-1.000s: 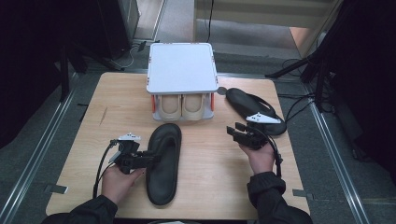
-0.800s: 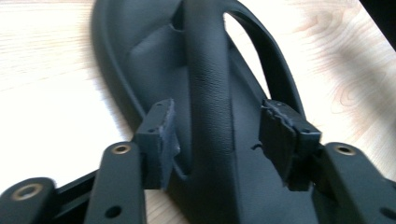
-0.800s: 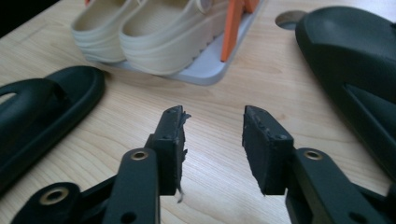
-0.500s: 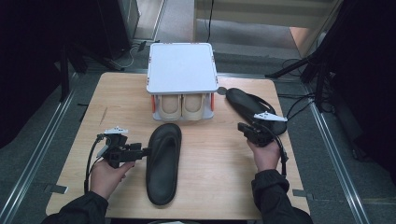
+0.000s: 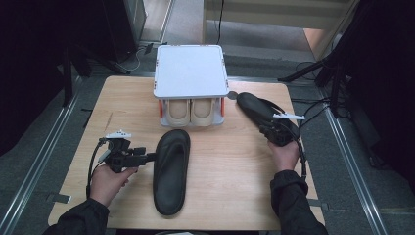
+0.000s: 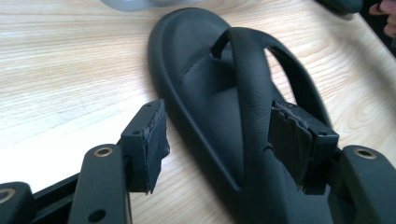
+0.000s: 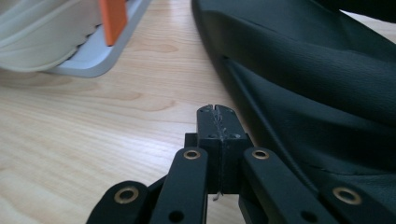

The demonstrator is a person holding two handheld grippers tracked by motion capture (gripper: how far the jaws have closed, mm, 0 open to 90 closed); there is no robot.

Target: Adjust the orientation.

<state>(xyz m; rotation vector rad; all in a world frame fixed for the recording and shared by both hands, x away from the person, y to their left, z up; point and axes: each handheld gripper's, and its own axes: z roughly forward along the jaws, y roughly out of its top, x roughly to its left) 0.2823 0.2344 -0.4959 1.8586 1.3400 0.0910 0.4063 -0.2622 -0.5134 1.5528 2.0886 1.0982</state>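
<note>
- The work in hand appeared to be stowing footwear on the small shoe rack (image 5: 191, 73) at the far middle of the table (image 5: 235, 196); its lower shelf already held a pale pair (image 5: 191, 110) side by side under the white top.
- One black sandal (image 5: 171, 169) lay flat on the table just in front of the rack, toe toward it, not yet shelved.
- The left gripper (image 5: 147, 157) sat at that sandal's left edge; its jaws had just been opening and stood spread, the pads (image 6: 152, 140) apart on either side of the sole edge and strap without pressing on them; the sandal was judged released.
- The second black sandal (image 5: 262, 110) lay at the rack's right, near the table's far right edge, also unshelved.
- The right gripper (image 5: 275, 133) was at that sandal's near end; its jaws were pressed together on nothing (image 7: 218, 123), the sandal just beside them; contact could not be confirmed.
- Judgement: pale pair done; both black sandals remained to be picked up and placed; roughly midway at best.
</note>
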